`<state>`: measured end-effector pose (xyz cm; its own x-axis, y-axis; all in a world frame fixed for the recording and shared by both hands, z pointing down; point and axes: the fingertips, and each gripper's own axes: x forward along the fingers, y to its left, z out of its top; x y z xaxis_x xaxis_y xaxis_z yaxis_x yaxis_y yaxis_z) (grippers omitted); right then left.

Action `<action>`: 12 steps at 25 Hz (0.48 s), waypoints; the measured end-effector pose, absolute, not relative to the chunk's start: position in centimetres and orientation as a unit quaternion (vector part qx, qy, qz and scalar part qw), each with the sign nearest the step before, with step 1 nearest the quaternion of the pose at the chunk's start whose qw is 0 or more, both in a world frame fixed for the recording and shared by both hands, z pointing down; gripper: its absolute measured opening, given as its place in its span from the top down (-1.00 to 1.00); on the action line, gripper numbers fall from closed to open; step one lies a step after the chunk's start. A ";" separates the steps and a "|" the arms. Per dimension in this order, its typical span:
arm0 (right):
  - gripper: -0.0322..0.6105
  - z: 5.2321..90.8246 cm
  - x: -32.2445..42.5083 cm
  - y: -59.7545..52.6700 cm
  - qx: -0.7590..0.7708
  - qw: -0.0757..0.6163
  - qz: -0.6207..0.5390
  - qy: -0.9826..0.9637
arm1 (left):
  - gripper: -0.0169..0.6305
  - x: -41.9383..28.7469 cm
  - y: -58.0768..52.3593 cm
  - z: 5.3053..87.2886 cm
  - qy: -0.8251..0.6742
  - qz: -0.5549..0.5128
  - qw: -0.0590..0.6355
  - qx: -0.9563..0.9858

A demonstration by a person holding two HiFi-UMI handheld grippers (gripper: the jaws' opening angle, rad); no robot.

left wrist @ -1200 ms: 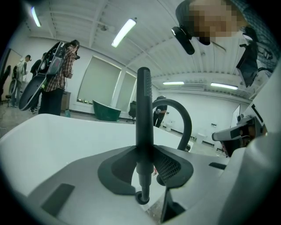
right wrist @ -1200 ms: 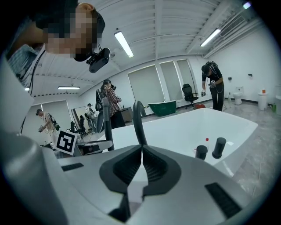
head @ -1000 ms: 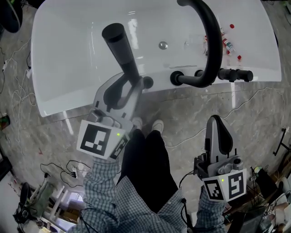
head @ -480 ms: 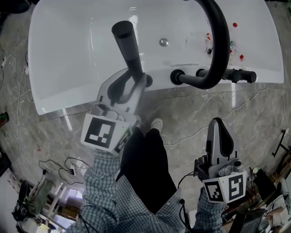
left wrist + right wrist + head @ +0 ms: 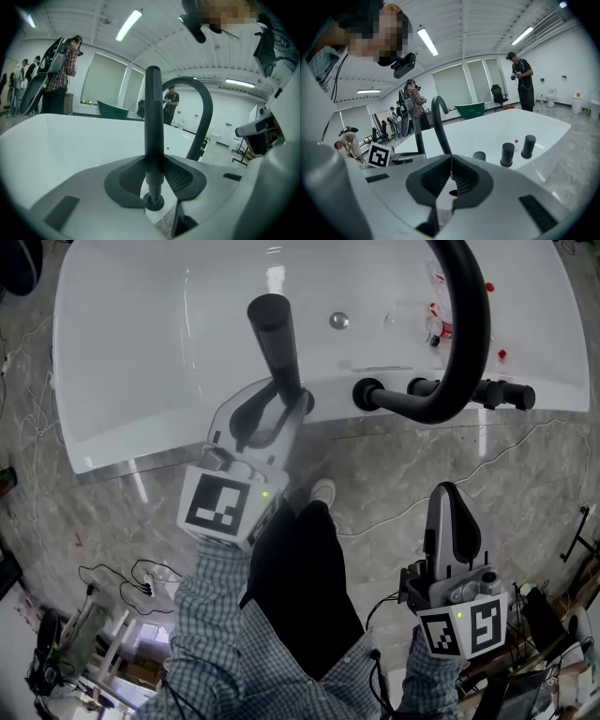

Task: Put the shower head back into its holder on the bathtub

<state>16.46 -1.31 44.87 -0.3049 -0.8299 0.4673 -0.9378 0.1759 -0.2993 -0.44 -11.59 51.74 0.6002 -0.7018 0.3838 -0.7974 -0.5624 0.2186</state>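
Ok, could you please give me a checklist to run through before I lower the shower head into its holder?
1. Left gripper shut on the shower head: ok.
2. Shower head upright between the jaws: ok.
3. Its lower end lined up with the holder: ok.
4. Lower end already seated in the holder: cannot tell.
5. Faucet spout apart from the shower head: ok.
6. Right gripper shut, empty, away from the bathtub: ok.

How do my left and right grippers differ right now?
The left gripper is shut on the shower head; the right gripper is shut, empty. The left gripper is at the bathtub rim; the right gripper sits back over the floor. Both point toward the tub.
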 end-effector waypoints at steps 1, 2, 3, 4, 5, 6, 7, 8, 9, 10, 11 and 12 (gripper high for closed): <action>0.83 45.0 16.5 -1.3 0.581 0.100 0.273 -0.760 | 0.57 -0.4 -11.6 51.9 -0.427 0.129 0.186 0.875; 0.83 45.0 16.5 -1.2 0.581 0.101 0.273 -0.760 | 0.57 -0.3 -11.5 52.2 -0.426 0.132 0.185 0.876; 0.83 45.1 16.5 -1.1 0.581 0.102 0.274 -0.759 | 0.57 -0.3 -11.3 52.4 -0.423 0.138 0.183 0.876; 0.83 45.2 16.5 -1.1 0.581 0.102 0.275 -0.759 | 0.57 -0.3 -11.2 52.8 -0.420 0.146 0.182 0.877; 0.83 45.3 16.5 -1.0 0.581 0.103 0.277 -0.758 | 0.57 -0.3 -11.0 53.2 -0.417 0.156 0.180 0.877; 0.83 45.4 16.5 -1.0 0.581 0.103 0.277 -0.758 | 0.57 -0.3 -10.9 53.5 -0.414 0.164 0.179 0.877; 0.83 45.5 16.5 -1.0 0.580 0.104 0.278 -0.759 | 0.57 -0.3 -10.8 53.7 -0.413 0.169 0.178 0.877; 0.83 45.5 16.4 -1.0 0.579 0.104 0.279 -0.759 | 0.57 -0.2 -10.7 53.9 -0.412 0.172 0.177 0.877; 0.83 45.6 16.3 -1.0 0.579 0.104 0.279 -0.759 | 0.57 -0.2 -10.7 54.0 -0.412 0.173 0.176 0.877; 0.83 45.7 16.3 -1.0 0.578 0.104 0.280 -0.759 | 0.57 -0.1 -10.7 54.2 -0.412 0.173 0.175 0.877; 0.83 45.8 16.3 -1.0 0.578 0.104 0.280 -0.759 | 0.57 -0.1 -10.7 54.3 -0.411 0.174 0.175 0.877; 0.83 45.8 16.2 -1.1 0.577 0.104 0.281 -0.760 | 0.57 -0.1 -10.6 54.5 -0.410 0.178 0.175 0.877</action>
<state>16.25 -1.06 45.83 -0.3114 -0.8189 0.4821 -0.9357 0.1756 -0.3060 -0.10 -10.62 54.54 0.5998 -0.6575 0.4560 -0.7823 -0.6017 0.1614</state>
